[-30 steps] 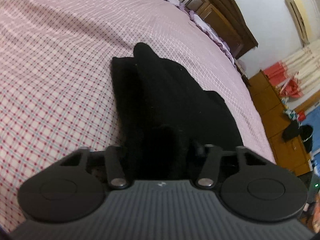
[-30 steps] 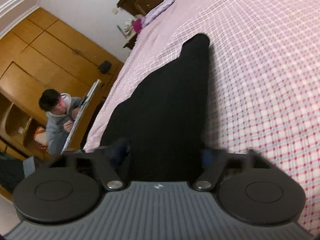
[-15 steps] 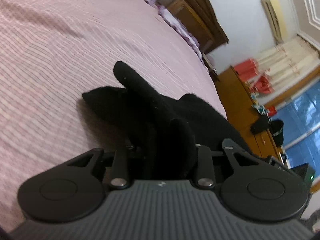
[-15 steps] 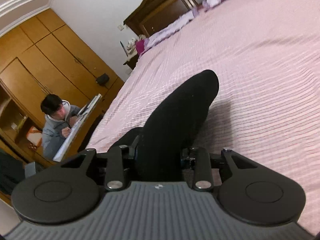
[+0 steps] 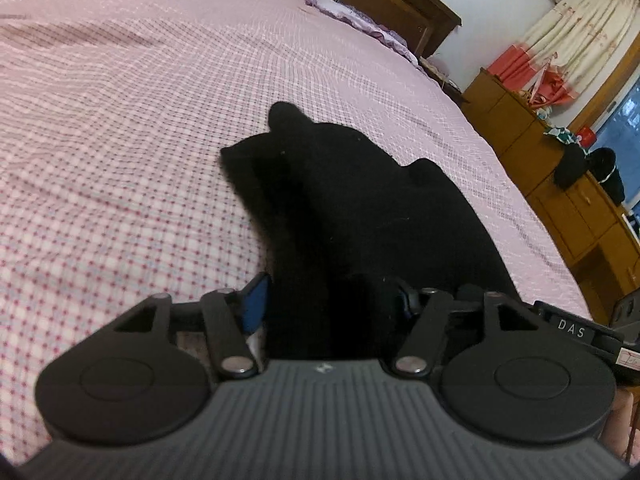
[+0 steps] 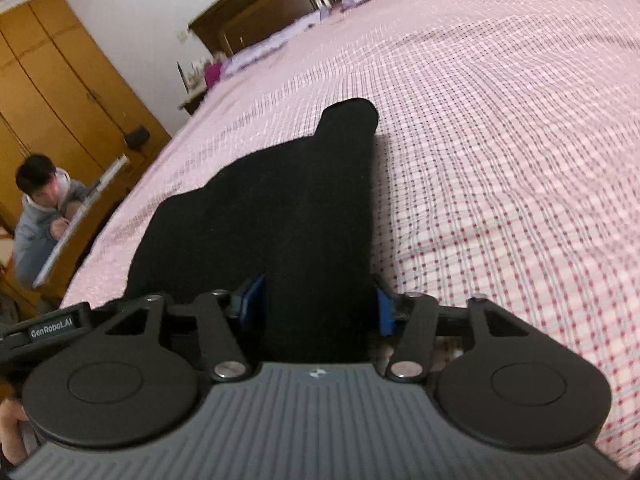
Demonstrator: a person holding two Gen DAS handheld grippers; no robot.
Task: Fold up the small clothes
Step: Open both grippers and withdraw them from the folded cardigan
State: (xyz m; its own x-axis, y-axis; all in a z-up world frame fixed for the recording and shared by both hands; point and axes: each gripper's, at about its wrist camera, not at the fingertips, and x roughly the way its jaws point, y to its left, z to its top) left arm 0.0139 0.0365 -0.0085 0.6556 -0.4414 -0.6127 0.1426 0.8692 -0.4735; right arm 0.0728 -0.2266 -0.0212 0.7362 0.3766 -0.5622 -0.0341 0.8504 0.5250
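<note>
Left wrist view: the black cloth (image 5: 360, 200) lies on the checked bed (image 5: 120, 120). It looks soft, light and floppy. Left gripper (image 5: 332, 304) and right gripper (image 6: 318, 304) each pinch its near edge; corners are best.

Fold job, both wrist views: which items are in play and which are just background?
In play:
- black garment, lying on the bed
- left gripper, fabric between its fingers
- right gripper, fabric between its fingers
- pink checked bedsheet, the work surface

Background:
- wooden headboard
- wardrobe
- seated person
- dresser
- curtains
</note>
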